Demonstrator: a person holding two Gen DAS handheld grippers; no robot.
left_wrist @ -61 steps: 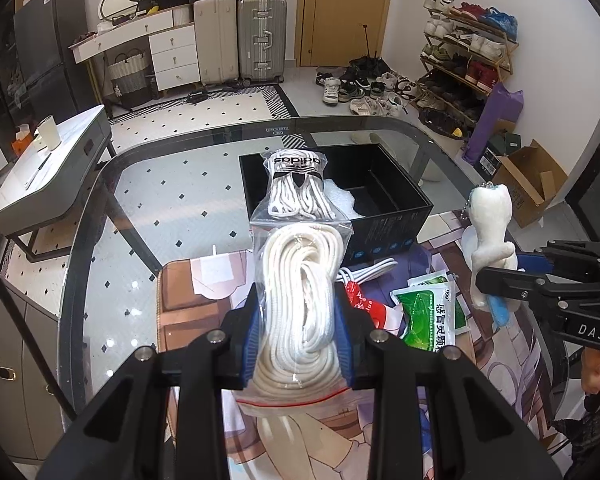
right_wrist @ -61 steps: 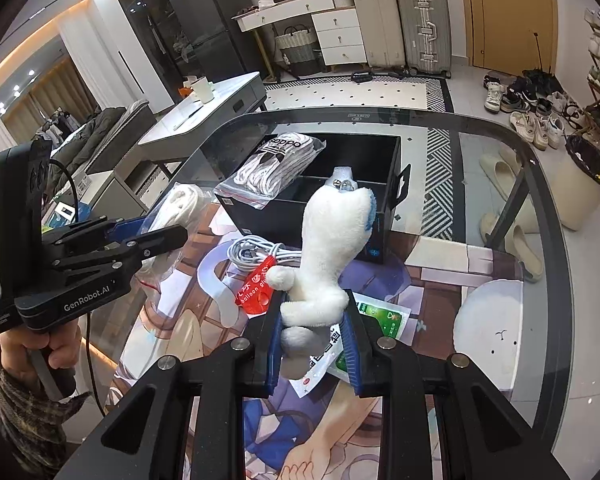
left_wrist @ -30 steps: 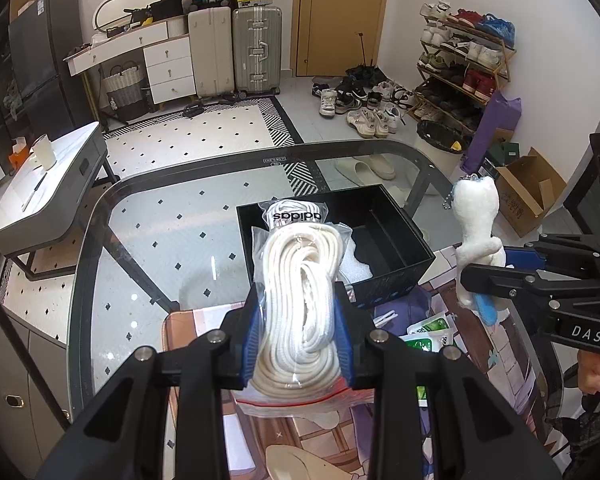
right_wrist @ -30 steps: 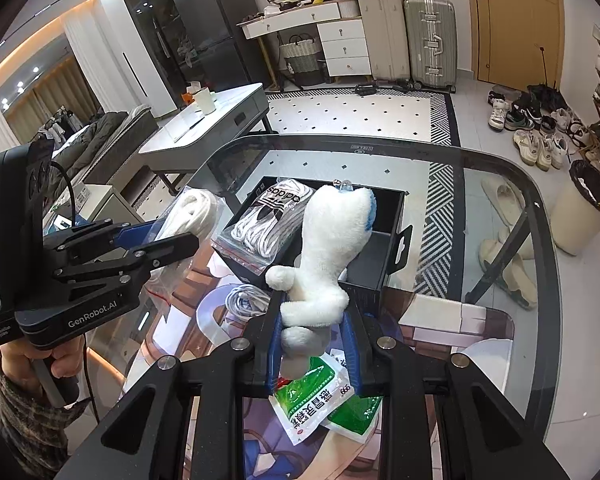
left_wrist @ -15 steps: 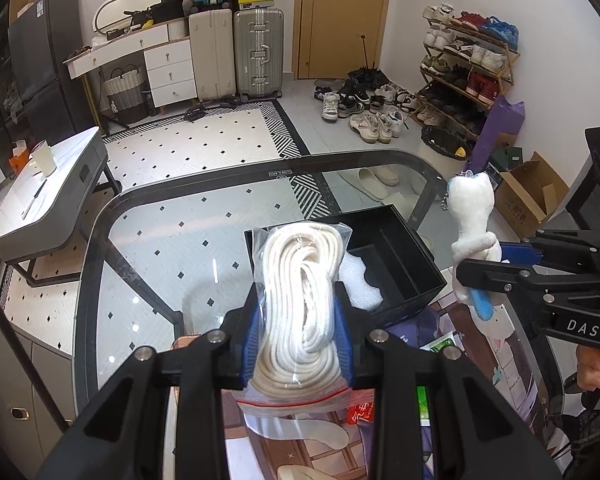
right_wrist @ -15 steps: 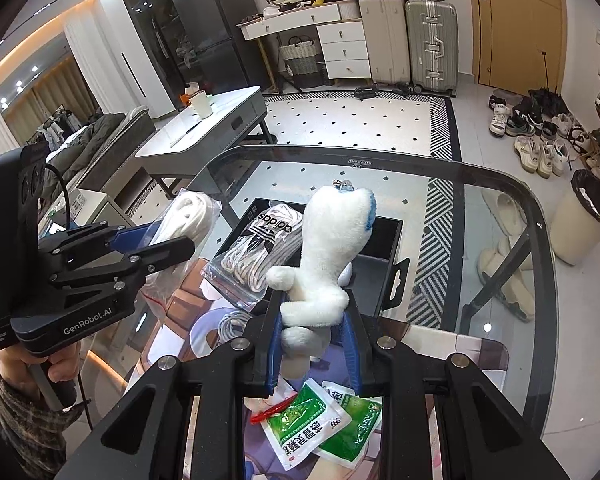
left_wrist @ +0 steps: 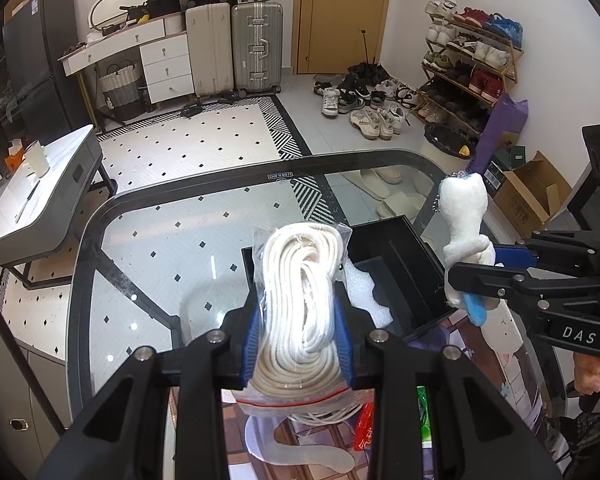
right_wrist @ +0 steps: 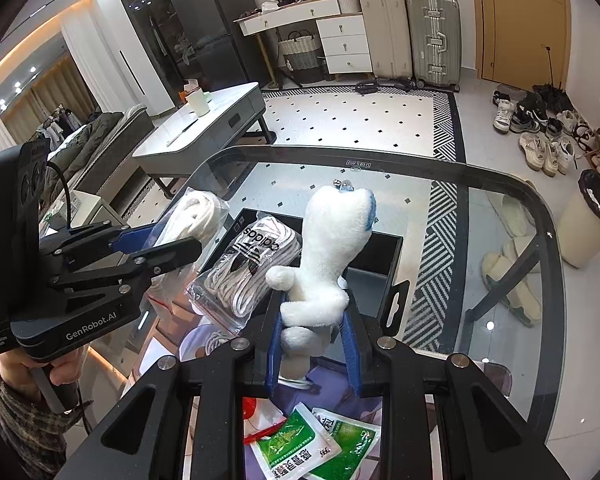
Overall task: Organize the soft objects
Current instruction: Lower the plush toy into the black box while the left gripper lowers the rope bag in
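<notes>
My left gripper (left_wrist: 298, 338) is shut on a clear zip bag of white rope (left_wrist: 300, 300), held upright over the near left part of the black bin (left_wrist: 412, 276). My right gripper (right_wrist: 312, 344) is shut on a white plush toy (right_wrist: 328, 256) with a blue patch and a small chain at its top. The toy stands upright in front of the black bin (right_wrist: 384, 276). A bag of white Adidas laces (right_wrist: 248, 268) leans in the bin's left side. In the left wrist view the right gripper (left_wrist: 488, 276) and its plush toy (left_wrist: 464, 224) hang over the bin's right edge.
The bin stands on a glass table (left_wrist: 172, 248) with a black rim. Green sachets (right_wrist: 316, 444) and a red packet (right_wrist: 256, 420) lie on a printed mat near me. White foam (left_wrist: 364, 300) lies in the bin. A hand (right_wrist: 48, 372) holds the left gripper's handle.
Both grippers have moved forward over the table toward the far edge, so the bin now sits lower and nearer in both views. Both grips are unchanged.
</notes>
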